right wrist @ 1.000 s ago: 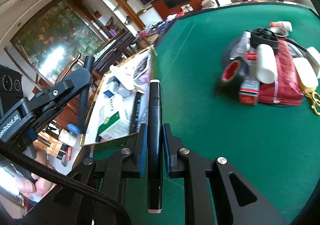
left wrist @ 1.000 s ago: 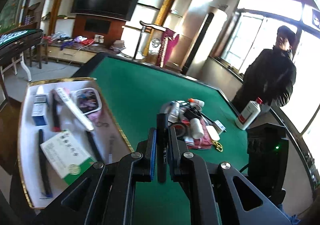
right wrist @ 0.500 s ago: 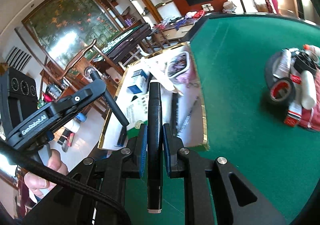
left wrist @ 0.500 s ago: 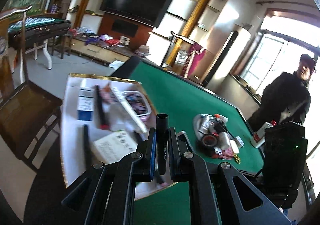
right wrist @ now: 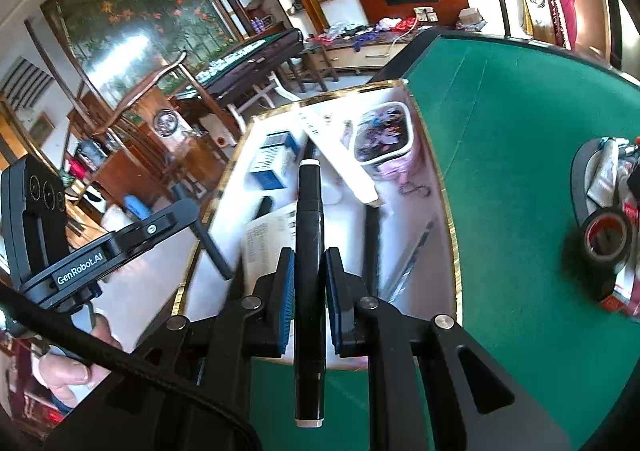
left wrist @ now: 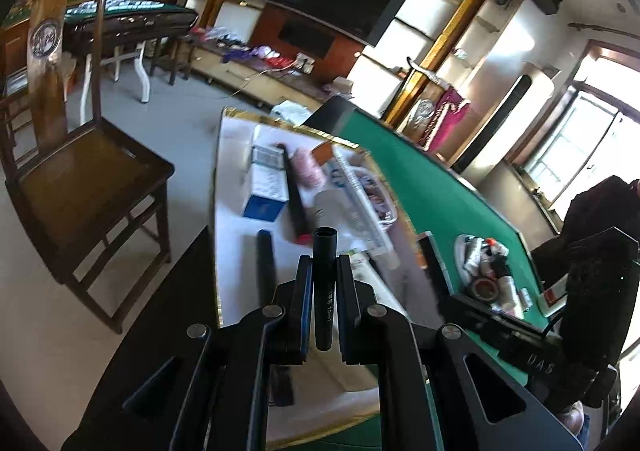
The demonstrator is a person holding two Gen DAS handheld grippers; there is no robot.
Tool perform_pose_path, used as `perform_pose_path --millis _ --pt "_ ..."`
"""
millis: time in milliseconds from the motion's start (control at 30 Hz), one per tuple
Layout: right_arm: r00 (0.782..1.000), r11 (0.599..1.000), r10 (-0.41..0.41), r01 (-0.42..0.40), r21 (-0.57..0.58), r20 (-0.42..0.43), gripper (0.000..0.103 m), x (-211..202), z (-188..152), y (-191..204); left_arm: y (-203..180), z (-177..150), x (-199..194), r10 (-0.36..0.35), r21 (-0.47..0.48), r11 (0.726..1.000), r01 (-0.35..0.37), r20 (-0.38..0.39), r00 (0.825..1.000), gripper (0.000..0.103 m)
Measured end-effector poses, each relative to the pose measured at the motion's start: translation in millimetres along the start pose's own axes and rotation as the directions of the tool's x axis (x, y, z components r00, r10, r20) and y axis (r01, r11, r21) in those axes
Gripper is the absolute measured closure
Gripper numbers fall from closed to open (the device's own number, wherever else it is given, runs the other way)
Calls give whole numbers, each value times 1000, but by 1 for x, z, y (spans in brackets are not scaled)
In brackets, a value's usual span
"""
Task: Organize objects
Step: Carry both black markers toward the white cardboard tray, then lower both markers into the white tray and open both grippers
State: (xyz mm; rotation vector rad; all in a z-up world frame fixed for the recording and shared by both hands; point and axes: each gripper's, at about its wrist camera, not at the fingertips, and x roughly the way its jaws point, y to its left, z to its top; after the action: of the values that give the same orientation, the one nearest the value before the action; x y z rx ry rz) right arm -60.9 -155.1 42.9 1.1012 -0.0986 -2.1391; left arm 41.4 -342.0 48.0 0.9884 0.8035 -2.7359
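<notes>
My left gripper (left wrist: 324,271) is shut on a black pen cap (left wrist: 325,283), held upright above the near end of the white gold-rimmed tray (left wrist: 232,219). My right gripper (right wrist: 309,267) is shut on a black marker with white ends (right wrist: 309,251), held over the same tray (right wrist: 450,211). The left gripper (right wrist: 208,247) also shows in the right wrist view, at the tray's left edge. The tray holds a blue-white box (right wrist: 272,163), a white tube (right wrist: 340,159), a plastic tub of small items (right wrist: 384,137), a leaflet and black pens.
A dark plate (right wrist: 580,187) piled with small objects and a roll of black tape (right wrist: 606,243) sits on the green table (right wrist: 512,131) to the right. A wooden chair (left wrist: 80,179) stands left of the tray. A person in black (left wrist: 592,207) stands at the far right.
Both grippers have swung left from the green table and the pile to above the tray. Each keeps its hold on its black piece.
</notes>
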Motion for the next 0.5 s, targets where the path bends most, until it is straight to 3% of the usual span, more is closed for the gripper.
perform_pose_path --millis 500 --pt "996 997 -67 69 35 -56 90 26 -11 -31 9 -7 11 28 -9 1000 -29 -35 999 95"
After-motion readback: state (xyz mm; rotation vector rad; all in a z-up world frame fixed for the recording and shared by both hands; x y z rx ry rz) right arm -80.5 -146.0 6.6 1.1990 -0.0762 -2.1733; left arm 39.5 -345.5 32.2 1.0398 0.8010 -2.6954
